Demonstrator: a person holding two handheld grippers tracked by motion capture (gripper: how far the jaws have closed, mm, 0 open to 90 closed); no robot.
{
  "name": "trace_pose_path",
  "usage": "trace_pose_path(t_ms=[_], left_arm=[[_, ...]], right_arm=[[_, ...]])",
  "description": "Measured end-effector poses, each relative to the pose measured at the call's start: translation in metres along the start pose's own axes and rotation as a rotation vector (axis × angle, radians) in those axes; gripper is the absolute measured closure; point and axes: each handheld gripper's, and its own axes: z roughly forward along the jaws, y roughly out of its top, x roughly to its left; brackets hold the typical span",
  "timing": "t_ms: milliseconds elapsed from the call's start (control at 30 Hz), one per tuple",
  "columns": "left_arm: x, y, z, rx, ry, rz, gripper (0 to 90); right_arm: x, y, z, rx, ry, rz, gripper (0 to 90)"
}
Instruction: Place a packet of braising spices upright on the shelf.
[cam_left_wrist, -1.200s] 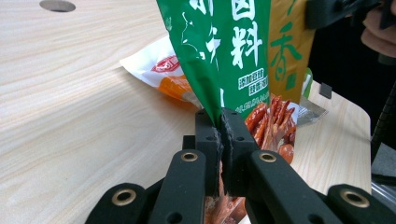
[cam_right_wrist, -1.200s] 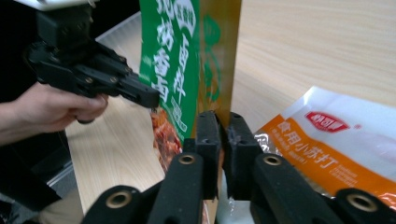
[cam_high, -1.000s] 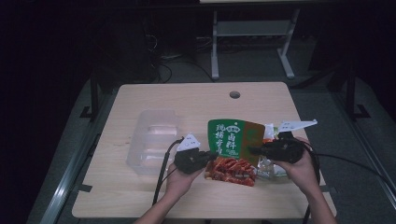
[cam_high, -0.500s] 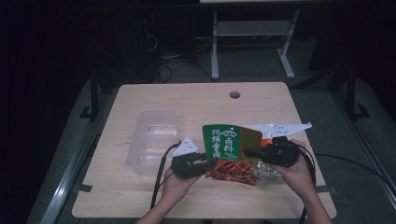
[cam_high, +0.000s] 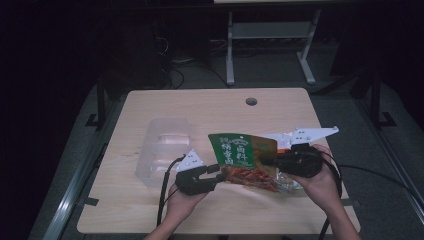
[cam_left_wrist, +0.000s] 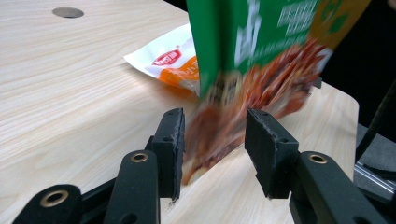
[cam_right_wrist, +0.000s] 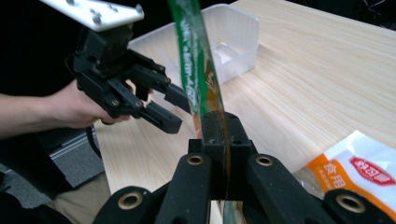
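Observation:
A green snack bag (cam_high: 242, 152) with red food printed on it hangs tilted above the table (cam_high: 200, 107). My right gripper (cam_high: 265, 161) is shut on its right edge; in the right gripper view the pads (cam_right_wrist: 219, 126) pinch the thin bag (cam_right_wrist: 191, 60) edge-on. My left gripper (cam_high: 216, 172) sits at the bag's lower left corner. Its jaws have just been opening and stand apart (cam_left_wrist: 215, 133), with the bag's blurred lower end (cam_left_wrist: 261, 42) loose between them. The right gripper view also shows the left gripper (cam_right_wrist: 170, 109) in a hand.
A clear plastic container (cam_high: 162, 150) stands left of the grippers, with something pale inside. A white and orange packet (cam_left_wrist: 170, 60) lies on the table under the bag. A round cable hole (cam_high: 251, 101) sits near the table's far edge.
The left jaws went from shut on the bag's lower corner to apart. The right gripper closed on the bag's edge and lifted it, so the bag now hangs higher and more tilted.

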Motion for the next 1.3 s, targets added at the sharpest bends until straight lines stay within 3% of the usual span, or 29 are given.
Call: trace_pose_path(t_ms=[200, 367, 733, 833, 1300], left_arm=[[-0.003, -0.002, 0.001, 0.015, -0.012, 0.016, 54.8], [-0.009, -0.005, 0.002, 0.024, -0.014, 0.034, 53.9], [-0.010, -0.007, 0.006, 0.048, -0.020, 0.042, 53.5], [-0.013, -0.008, 0.008, 0.060, -0.020, 0.063, 53.3], [-0.016, -0.009, 0.004, 0.064, -0.040, 0.069, 52.6]], right_arm=[[0.001, 0.023, -0.004, 0.011, -0.036, -0.020, 89.7], [-0.006, 0.033, -0.002, 0.016, -0.054, -0.009, 89.7], [-0.014, 0.056, 0.012, 0.004, -0.056, -0.025, 89.7], [-0.018, 0.070, 0.025, 0.002, -0.048, -0.032, 89.7], [-0.019, 0.120, 0.077, -0.006, -0.004, -0.088, 89.7]])
